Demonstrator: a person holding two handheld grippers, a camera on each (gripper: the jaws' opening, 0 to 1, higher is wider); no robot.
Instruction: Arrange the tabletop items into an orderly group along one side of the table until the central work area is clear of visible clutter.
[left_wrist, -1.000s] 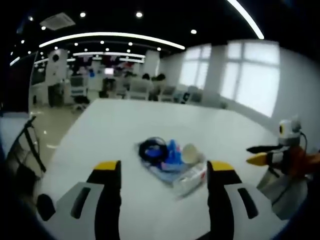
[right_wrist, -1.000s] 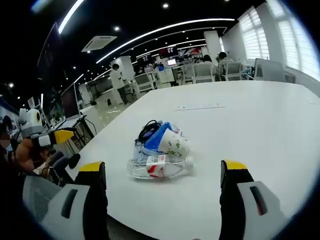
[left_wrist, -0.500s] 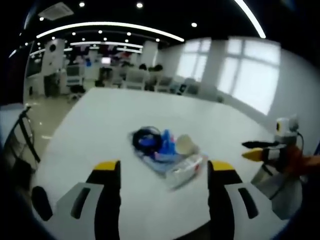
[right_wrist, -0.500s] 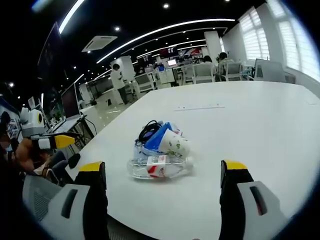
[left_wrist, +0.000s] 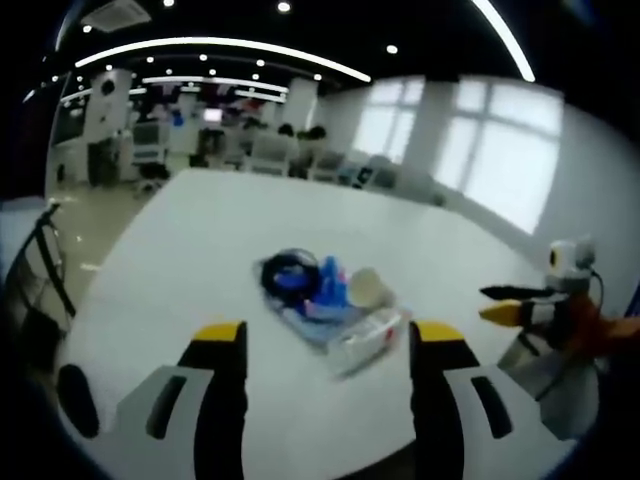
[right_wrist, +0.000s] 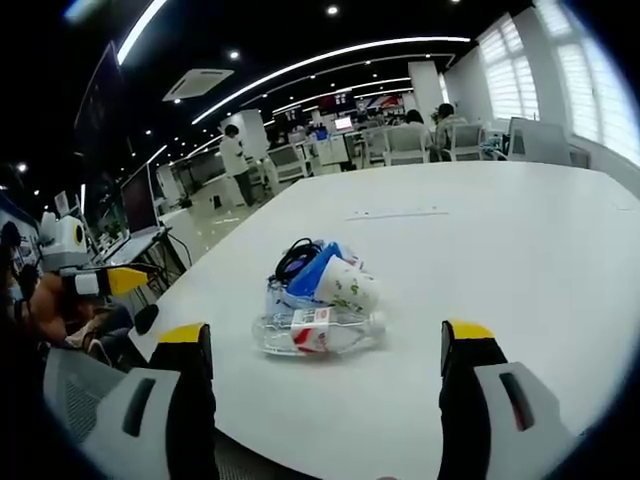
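I held both claws, left (left_wrist: 318, 345) and right (right_wrist: 325, 345), apart and empty, framing the clutter: bottle (right_wrist: 318, 333), paper cup (right_wrist: 345, 286), perhaps cables (left_wrist: 290, 271), heaped mid-counter (right_wrist: 500, 240), to pick a first grab.

Your only obstruction on the white table (right_wrist: 520, 250) is one tight cluster at 12 o'clock: plastic bottle (right_wrist: 318, 333) lying nearest, paper cup (right_wrist: 343, 285) and black cable (right_wrist: 297, 258) touching behind it. From 1 through 3 o'clock you have open tabletop; chairs (right_wrist: 410, 143) stand beyond the far edge.
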